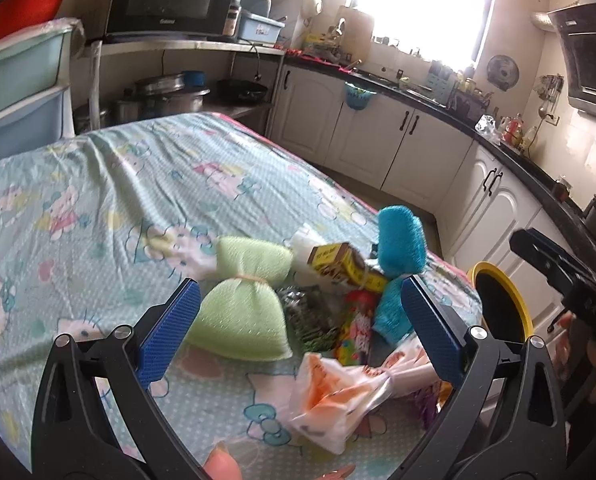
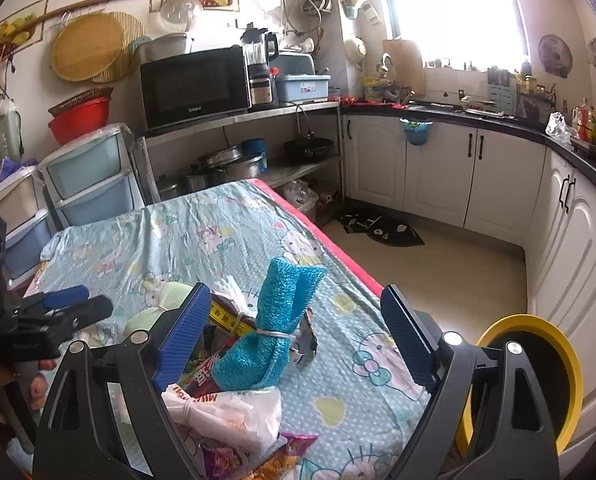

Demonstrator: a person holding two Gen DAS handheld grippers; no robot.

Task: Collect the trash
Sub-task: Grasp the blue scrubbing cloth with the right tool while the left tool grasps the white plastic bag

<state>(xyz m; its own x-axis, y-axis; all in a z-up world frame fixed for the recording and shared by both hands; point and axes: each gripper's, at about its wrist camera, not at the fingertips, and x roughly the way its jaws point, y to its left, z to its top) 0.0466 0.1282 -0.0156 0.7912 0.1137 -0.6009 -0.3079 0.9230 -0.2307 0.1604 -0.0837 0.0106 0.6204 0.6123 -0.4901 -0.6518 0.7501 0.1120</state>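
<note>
Your left gripper (image 1: pixel 298 312) was spread wide and held nothing; the trash pile sat between and just beyond its fingers at lower centre of the frame: a green sponge (image 1: pixel 239 320), a white plastic bag (image 1: pixel 338 396) and a snack wrapper (image 1: pixel 356 332). Your right gripper (image 2: pixel 295 328) was equally wide and empty, with the blue sponge (image 2: pixel 273 336) standing between its fingers. Everything lay on a cartoon-print tablecloth (image 1: pixel 97 200). A yellow-rimmed bin (image 2: pixel 538 380) stood lower right, beside white kitchen cabinets (image 2: pixel 438 168).
</note>
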